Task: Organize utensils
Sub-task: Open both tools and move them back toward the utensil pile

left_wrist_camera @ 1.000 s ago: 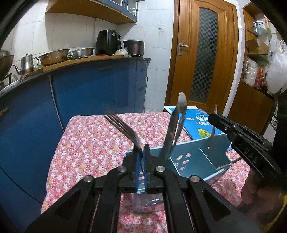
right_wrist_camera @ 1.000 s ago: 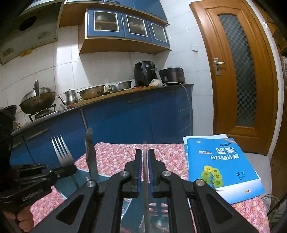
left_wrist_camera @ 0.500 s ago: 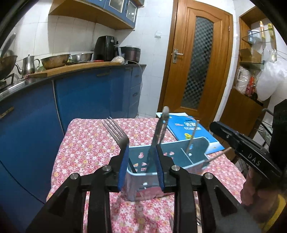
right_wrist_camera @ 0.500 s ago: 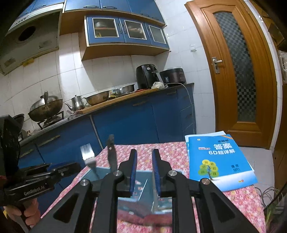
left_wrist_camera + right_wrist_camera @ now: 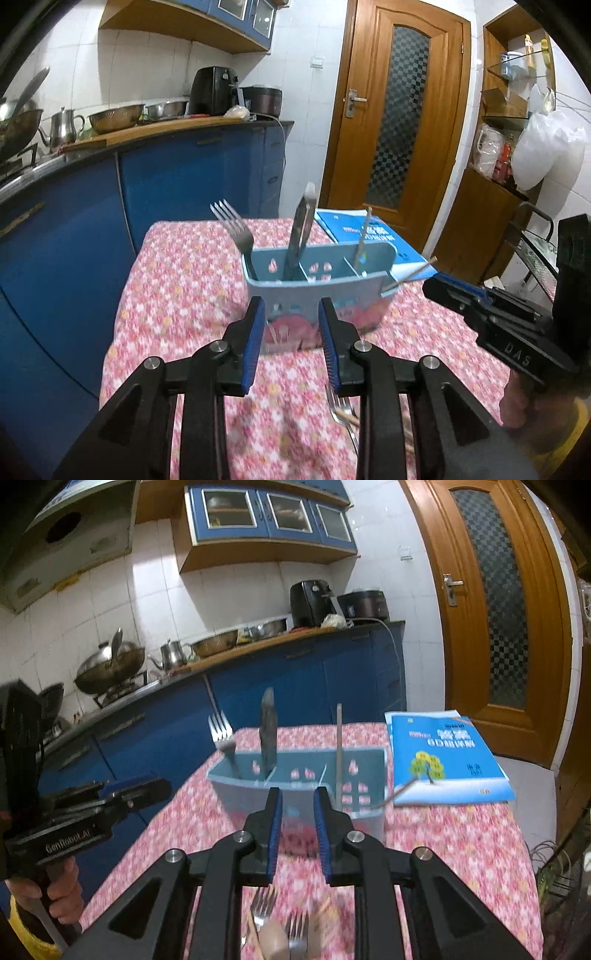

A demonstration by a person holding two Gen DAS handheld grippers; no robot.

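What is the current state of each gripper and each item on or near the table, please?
Left gripper: open, empty.
Right gripper: open, empty.
Blue caddy: upright on the table.
Fork: standing in the caddy, tines up.
Knife: standing in the caddy.
Chopsticks: in the caddy's right end, one upright, one leaning out.
Loose forks: lying on the table.
Door: closed.

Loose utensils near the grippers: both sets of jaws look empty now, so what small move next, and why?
Probably lower the right gripper onto the loose forks beneath it. Its jaws are empty, the caddy already holds a fork, and these remain on the tablecloth.
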